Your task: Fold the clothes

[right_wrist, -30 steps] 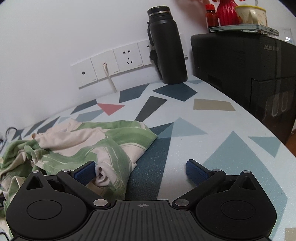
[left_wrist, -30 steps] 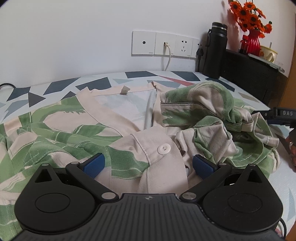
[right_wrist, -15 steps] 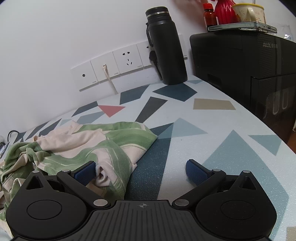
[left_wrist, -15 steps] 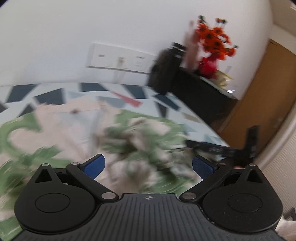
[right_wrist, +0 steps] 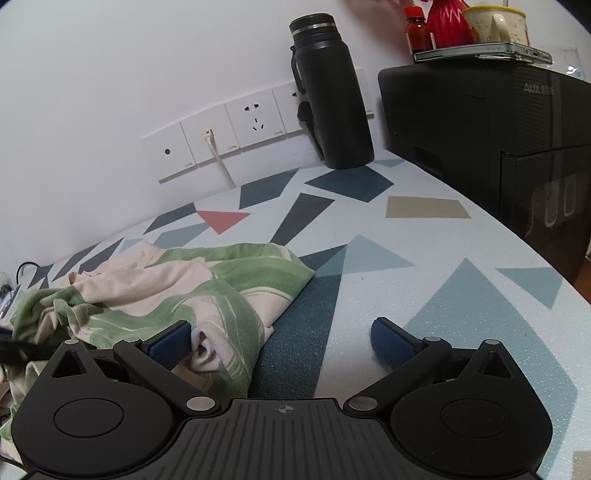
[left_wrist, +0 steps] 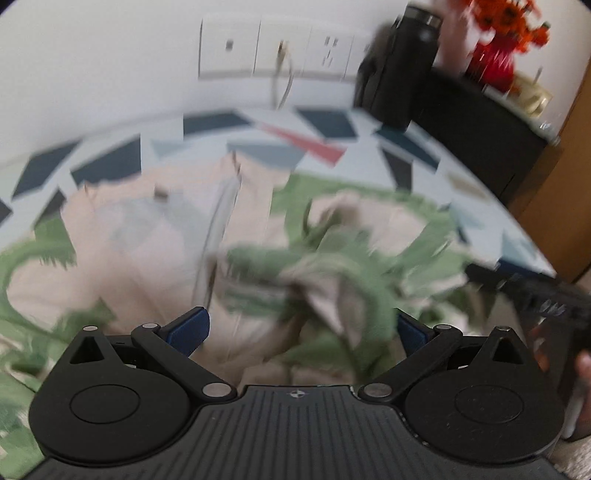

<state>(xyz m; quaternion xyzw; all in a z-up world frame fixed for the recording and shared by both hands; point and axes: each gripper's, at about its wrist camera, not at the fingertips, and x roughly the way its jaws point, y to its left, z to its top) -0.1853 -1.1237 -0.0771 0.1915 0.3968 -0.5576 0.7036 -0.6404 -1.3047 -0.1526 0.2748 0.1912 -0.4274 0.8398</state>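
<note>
A cream shirt with green leaf print (left_wrist: 229,236) lies crumpled on the patterned table (left_wrist: 325,122); the left wrist view is motion-blurred. My left gripper (left_wrist: 299,328) hovers open over the bunched middle of the shirt, blue pads wide apart. In the right wrist view the shirt's right end (right_wrist: 207,280) lies rumpled at the lower left. My right gripper (right_wrist: 280,343) is open low over the table, its left pad (right_wrist: 170,341) touching a fold of cloth, its right pad (right_wrist: 391,341) over bare table. The right gripper's black body (left_wrist: 532,295) shows at the left view's right edge.
A black flask (right_wrist: 328,92) stands by the wall sockets (right_wrist: 251,122) with a plugged cable (right_wrist: 218,155). A black appliance (right_wrist: 487,125) at the right carries a red vase (right_wrist: 447,22), a small bottle and a cup (right_wrist: 495,20). A person's fingers (left_wrist: 583,365) show at the right.
The left gripper has swung and shifted over the shirt, blurring its view, and now looks more to the right. The right gripper moved slightly; cloth stays by its left pad.
</note>
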